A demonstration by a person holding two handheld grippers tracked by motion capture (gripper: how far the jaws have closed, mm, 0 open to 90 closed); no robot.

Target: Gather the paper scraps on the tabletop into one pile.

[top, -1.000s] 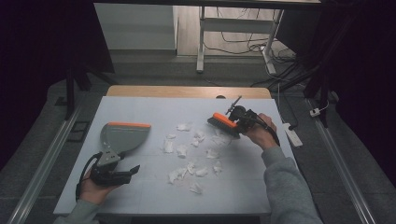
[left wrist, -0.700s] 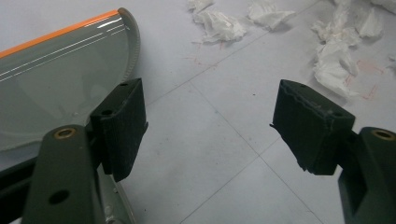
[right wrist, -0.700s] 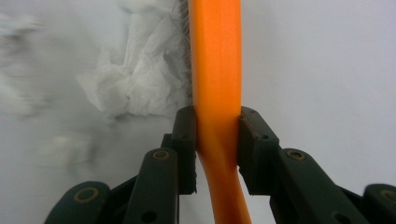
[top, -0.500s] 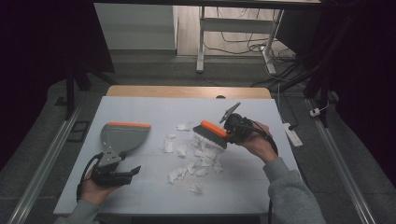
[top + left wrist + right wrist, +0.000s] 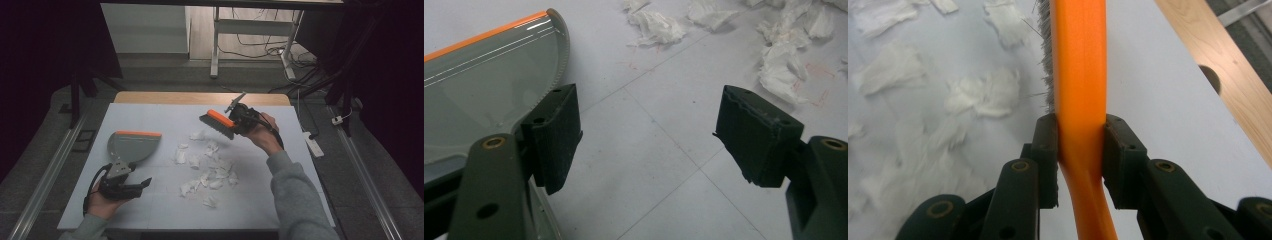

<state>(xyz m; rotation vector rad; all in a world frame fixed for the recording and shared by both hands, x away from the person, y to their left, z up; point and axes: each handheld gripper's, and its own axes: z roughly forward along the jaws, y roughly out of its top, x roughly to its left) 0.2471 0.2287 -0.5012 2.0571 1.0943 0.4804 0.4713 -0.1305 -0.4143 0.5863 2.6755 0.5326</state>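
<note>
Clamped jaws of right gripper grasping orange brush above paper scraps mid-surface; left gripper spread wide, released, beside grey dustpan near the left edge.

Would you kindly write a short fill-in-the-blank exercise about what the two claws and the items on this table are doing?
1. The right claw is shut on the orange-backed ____.
2. The left claw stands ____ beside the grey plastic dustpan.
3. The dustpan's front lip is coloured ____.
4. Torn white ____ scraps litter the pale tabletop.

Missing words: brush; open; orange; paper
</note>
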